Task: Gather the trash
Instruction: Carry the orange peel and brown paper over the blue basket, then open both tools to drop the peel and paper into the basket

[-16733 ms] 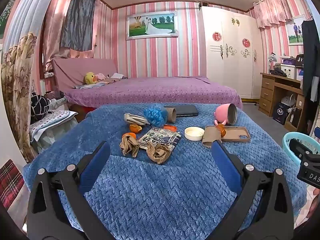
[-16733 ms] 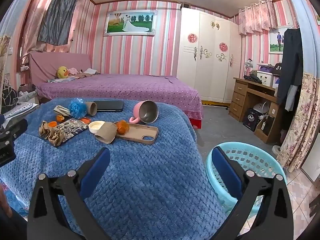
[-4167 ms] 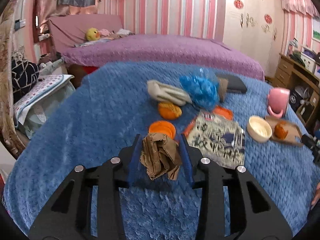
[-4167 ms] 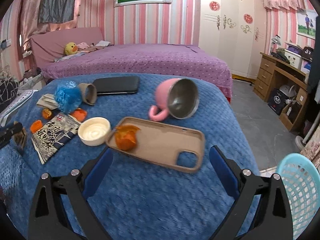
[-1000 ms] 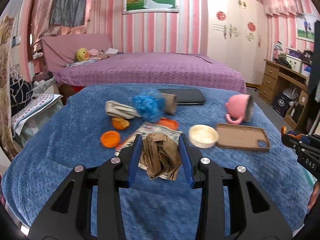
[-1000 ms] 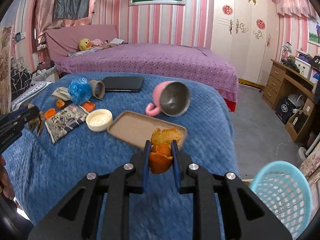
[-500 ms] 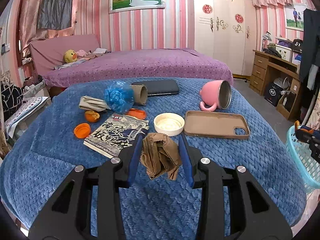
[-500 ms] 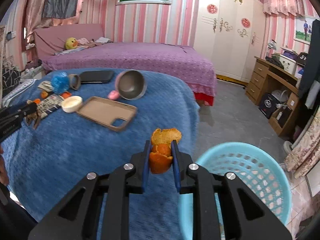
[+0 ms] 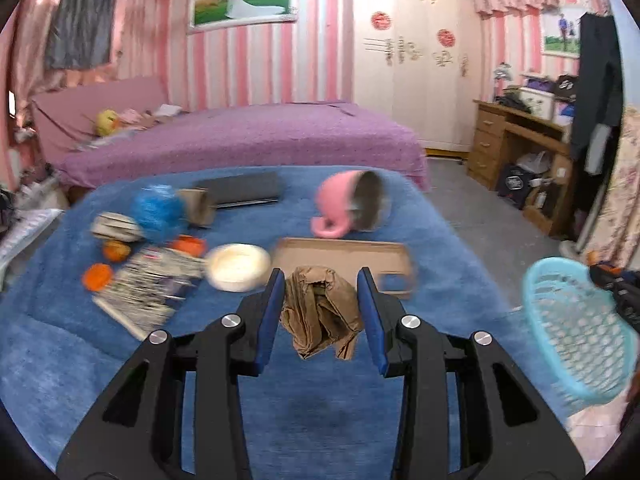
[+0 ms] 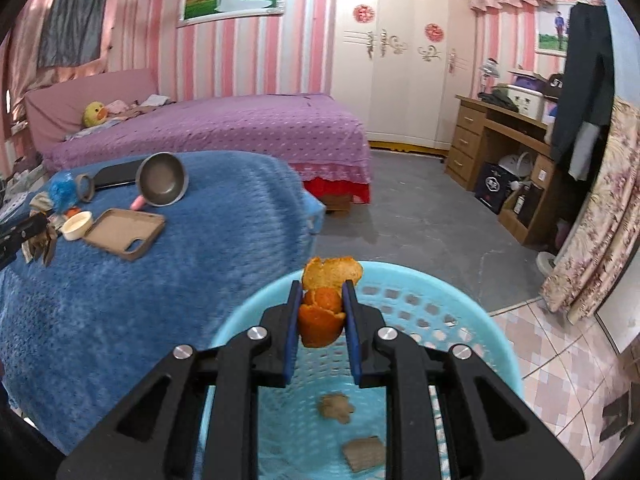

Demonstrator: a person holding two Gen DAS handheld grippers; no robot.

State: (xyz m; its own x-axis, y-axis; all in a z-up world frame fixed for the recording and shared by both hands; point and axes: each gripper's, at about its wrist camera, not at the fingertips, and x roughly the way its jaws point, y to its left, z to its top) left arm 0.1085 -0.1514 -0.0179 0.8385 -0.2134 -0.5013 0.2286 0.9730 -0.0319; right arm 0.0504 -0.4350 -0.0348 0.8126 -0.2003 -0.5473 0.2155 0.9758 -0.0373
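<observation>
My left gripper is shut on a crumpled brown paper and holds it above the blue blanket. My right gripper is shut on an orange peel and holds it over the light blue basket, which has two brown scraps in its bottom. The basket also shows at the right of the left wrist view. On the blanket lie a snack wrapper, orange peel pieces, a blue crumpled bag and a paper tube.
A pink mug lies on its side beside a brown phone case, a white lid and a dark phone. A purple bed stands behind. A wooden desk stands at the right.
Both grippers have swung right with their loads. My right gripper has moved with the peel from over the blanket's edge to above the basket. The basket has come further into the left wrist view.
</observation>
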